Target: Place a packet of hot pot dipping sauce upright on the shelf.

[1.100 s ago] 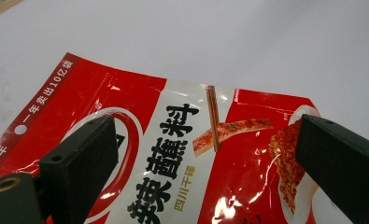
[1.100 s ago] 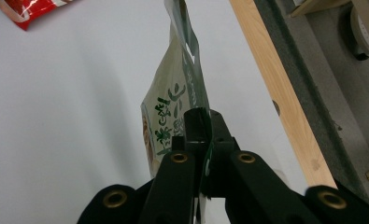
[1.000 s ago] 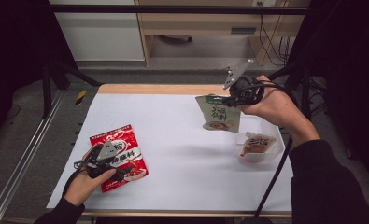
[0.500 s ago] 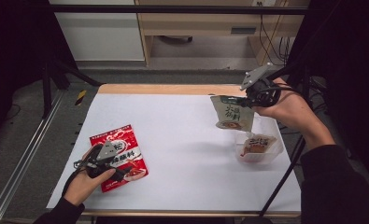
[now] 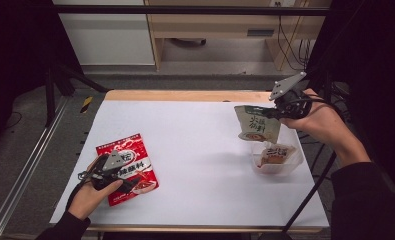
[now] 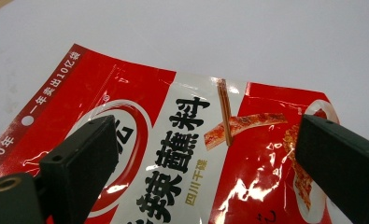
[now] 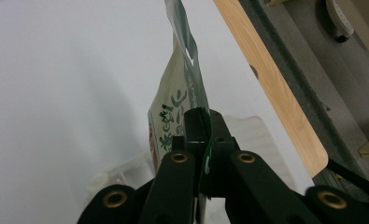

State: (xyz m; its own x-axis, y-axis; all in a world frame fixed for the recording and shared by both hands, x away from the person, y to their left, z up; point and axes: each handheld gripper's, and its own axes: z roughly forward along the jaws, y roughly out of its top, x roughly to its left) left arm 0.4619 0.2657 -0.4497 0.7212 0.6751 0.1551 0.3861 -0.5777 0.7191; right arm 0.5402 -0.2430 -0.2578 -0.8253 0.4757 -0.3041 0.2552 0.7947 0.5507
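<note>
The left gripper [image 5: 116, 172] rests low at the near-left with its 2 jaws spread wide, while the right gripper [image 5: 280, 111], raised at the far-right in a bent hand [image 5: 319, 122], has its jaws clamped together

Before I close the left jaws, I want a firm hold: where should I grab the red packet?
The red packet lies flat on the table, so probably slide one jaw under its near edge from the person's side, pinching the flat seam.

packet [image 5: 129, 167] left on table [image 5: 195, 150], pouch [image 5: 256, 124] above tub [image 5: 276, 159] right
</note>
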